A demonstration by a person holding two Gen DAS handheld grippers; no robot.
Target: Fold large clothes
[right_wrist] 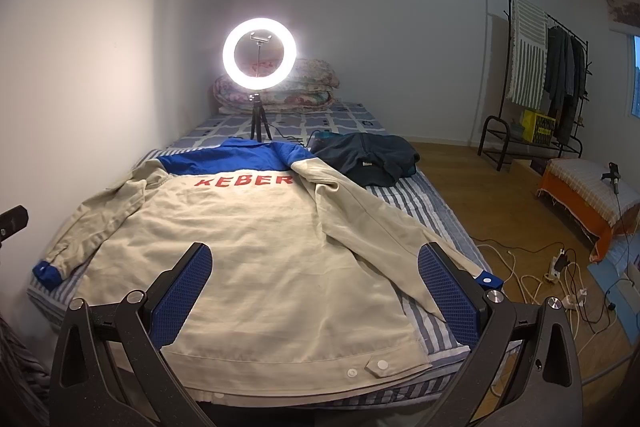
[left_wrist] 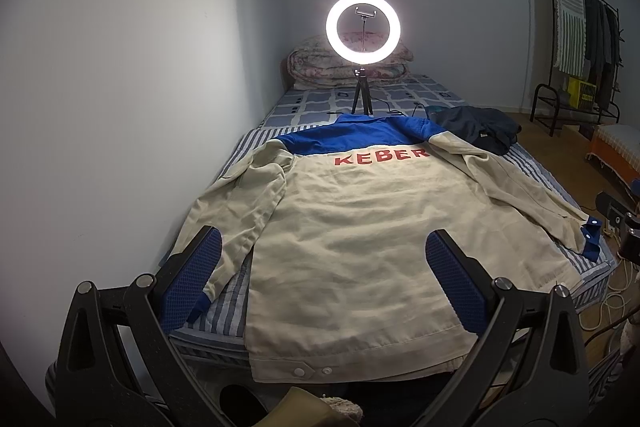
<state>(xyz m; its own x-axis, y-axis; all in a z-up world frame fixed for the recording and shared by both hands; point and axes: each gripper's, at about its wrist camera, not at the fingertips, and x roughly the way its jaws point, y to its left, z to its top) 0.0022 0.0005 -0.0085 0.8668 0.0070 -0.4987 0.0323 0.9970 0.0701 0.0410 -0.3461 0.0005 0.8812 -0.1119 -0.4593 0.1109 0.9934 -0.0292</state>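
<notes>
Both my grippers hang over the foot of the bed, gripping nothing. Left gripper (left_wrist: pixel 322 291) has its jaws spread wide, blue pads (left_wrist: pixel 192 281) clear of the fabric. Right gripper (right_wrist: pixel 314 299) is the same: wide apart, empty. I read this as the pre-grasp stance, one tool per side, so each can take a sleeve or a hem corner.

The jacket (left_wrist: pixel 352 227) lies back-up and spread flat on the striped sheet (right_wrist: pixel 404 199), hem (right_wrist: pixel 304 367) at the near edge toward me. That puts the hem tabs and snaps closest to hand. Left sleeve (left_wrist: pixel 244 207) runs down along the body, blue cuff near my left pad. Right sleeve (right_wrist: pixel 384 227) angles out to the bed edge, cuff (right_wrist: pixel 490 279) just beside my right pad. No fold made yet, as I judge it.

Further up: red KEBER lettering (right_wrist: pixel 244 181), then the blue yoke and collar (right_wrist: pixel 224 159). Beyond, to the right, a dark garment (right_wrist: pixel 368 159) sits bunched, probably next in the queue. Ring light (right_wrist: pixel 259 51) on a small tripod stands past the collar, lighting the work area. Folded quilt (right_wrist: pixel 280 87) stacked at the head of the bed, against the wall, out of the way.
</notes>
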